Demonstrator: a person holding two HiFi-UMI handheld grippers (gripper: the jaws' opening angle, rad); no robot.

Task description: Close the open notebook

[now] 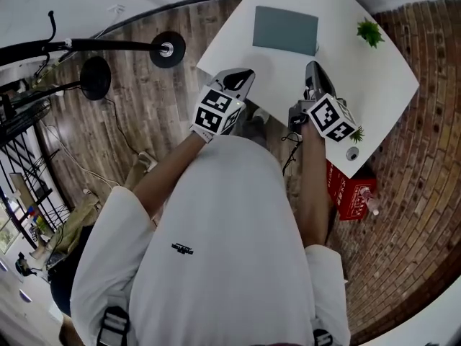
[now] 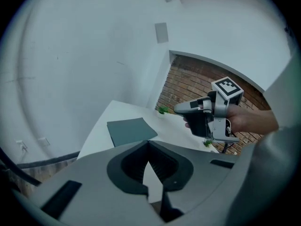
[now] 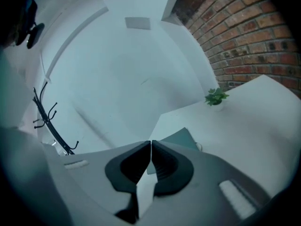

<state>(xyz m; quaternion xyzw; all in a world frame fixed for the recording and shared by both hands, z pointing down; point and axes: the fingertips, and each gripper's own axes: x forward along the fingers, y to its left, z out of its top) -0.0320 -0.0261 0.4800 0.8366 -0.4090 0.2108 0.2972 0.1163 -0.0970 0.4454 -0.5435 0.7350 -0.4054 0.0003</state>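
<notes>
One grey notebook [image 1: 285, 30], upper centre. One white table [image 1: 389, 78]. Two small green plants [image 1: 370, 32] [image 1: 356, 134], right side. Two grippers: left gripper [image 1: 241, 78], right gripper [image 1: 312, 69]. One red box [image 1: 349, 193], right of centre.

slate-green notebook [image 1: 285, 29] — white table [image 1: 382, 78] — red brick wall [image 3: 244, 32]
</notes>
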